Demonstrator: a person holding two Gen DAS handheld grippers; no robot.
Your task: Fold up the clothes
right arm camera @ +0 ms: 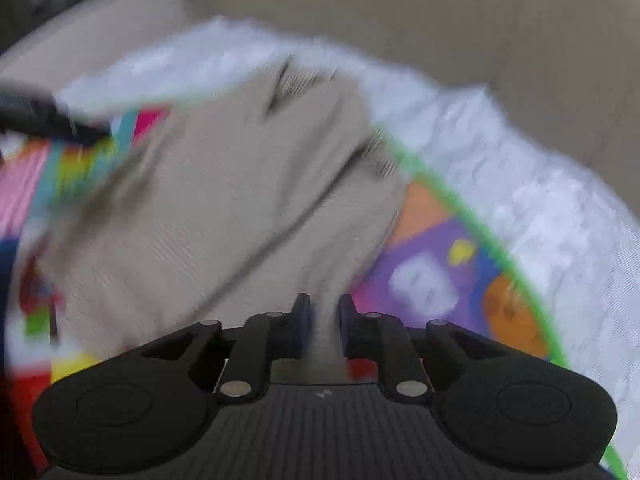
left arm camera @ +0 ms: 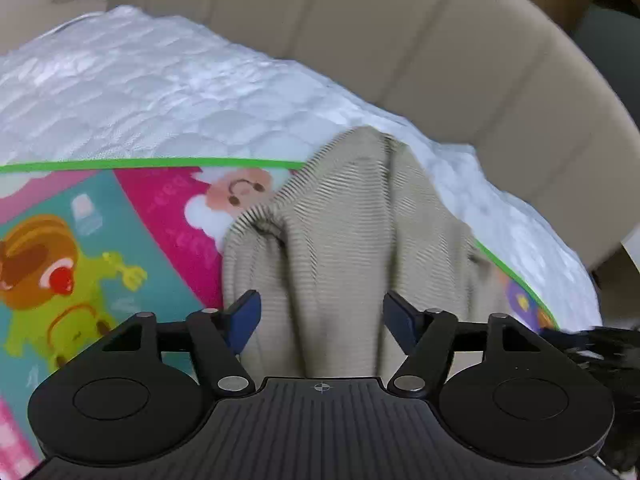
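Note:
A beige ribbed garment (left arm camera: 348, 232) lies bunched on a colourful cartoon mat (left arm camera: 100, 248). My left gripper (left arm camera: 320, 320) is open, its blue pads (left arm camera: 244, 320) wide apart on either side of a fold of the garment that runs between them. In the blurred right wrist view the garment (right arm camera: 224, 184) spreads over the mat (right arm camera: 440, 272). My right gripper (right arm camera: 323, 320) is shut on a narrow strip of the garment's edge, held taut between the pads. The other gripper (right arm camera: 36, 114) shows as a dark blur at the far left.
The mat has a green border (left arm camera: 160, 163) and lies on a white quilted bed cover (left arm camera: 180, 92). A beige padded headboard (left arm camera: 440, 52) curves behind the bed. Something dark and furry (left arm camera: 608, 352) is at the right edge.

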